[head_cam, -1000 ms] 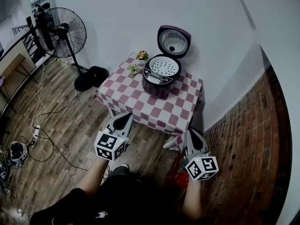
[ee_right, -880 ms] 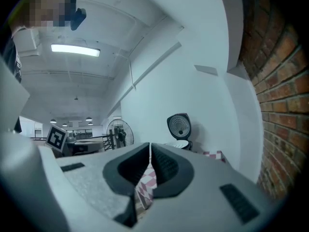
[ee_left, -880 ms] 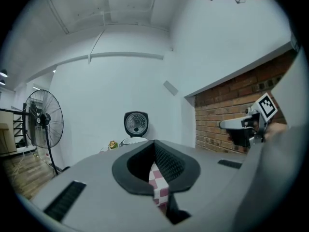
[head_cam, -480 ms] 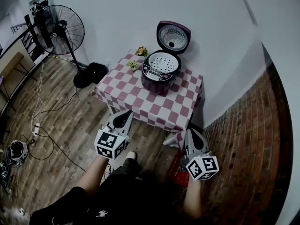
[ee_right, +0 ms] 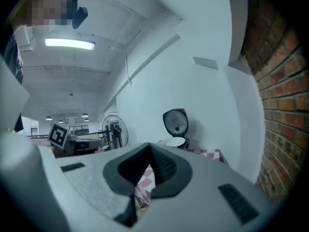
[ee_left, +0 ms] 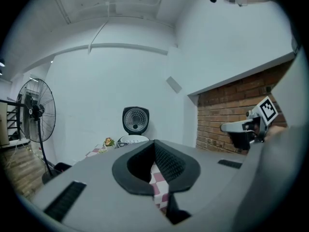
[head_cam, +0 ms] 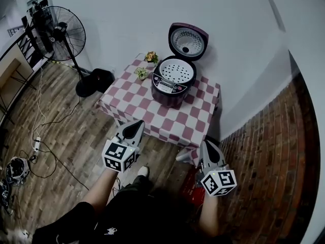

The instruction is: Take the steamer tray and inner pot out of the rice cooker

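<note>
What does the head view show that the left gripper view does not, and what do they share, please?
Only the head view shows the floor cables, the person's shoe and the left gripper from above. Only the left gripper view shows the ceiling and that gripper's jaws, closed with nothing between them. Both show the open rice cooker with the steamer tray in it, the fan, the checkered table, the brick wall and the right gripper.

The pictures are dim and bent round at the edges; a ceiling light glows bright.
</note>
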The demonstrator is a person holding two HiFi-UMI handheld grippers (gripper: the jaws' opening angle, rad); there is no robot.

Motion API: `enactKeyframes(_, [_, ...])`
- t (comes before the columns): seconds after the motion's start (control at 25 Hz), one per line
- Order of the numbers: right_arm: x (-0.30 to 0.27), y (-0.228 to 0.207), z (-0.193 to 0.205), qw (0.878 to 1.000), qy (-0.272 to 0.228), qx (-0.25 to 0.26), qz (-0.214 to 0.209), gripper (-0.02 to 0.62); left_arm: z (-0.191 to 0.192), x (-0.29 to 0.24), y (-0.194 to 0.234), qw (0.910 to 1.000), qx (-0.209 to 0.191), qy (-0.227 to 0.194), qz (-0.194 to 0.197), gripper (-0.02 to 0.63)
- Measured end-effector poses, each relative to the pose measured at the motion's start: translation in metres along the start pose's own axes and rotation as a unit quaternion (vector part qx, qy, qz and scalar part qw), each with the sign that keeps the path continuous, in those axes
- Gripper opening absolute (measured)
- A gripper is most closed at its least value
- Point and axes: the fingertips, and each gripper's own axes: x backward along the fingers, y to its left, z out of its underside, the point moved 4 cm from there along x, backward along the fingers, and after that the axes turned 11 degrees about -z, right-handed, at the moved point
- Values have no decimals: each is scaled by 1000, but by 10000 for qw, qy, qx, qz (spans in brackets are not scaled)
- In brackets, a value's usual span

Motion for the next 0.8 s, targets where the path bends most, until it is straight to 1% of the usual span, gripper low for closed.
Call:
enactKeyframes(0.16, [-26,-10,-4,10000,-4,-15,62,2,-2,-24,13,9999,-98,55,49,3])
enactKeyframes(0.4, [-70,-18,-11,9997,169,169,76,2,-9,-58,41,9996,-249,-98,-9,3])
enactKeyframes(0.64, [-109,-23,-23,9992,233,274,156,2,-19,-89,75,9996,-150,-221,-8,3])
enactKeyframes(0.8, [-135,-27,-25,9987,324,353,176,2,-17,-106,91,9997,65,-185,149,3])
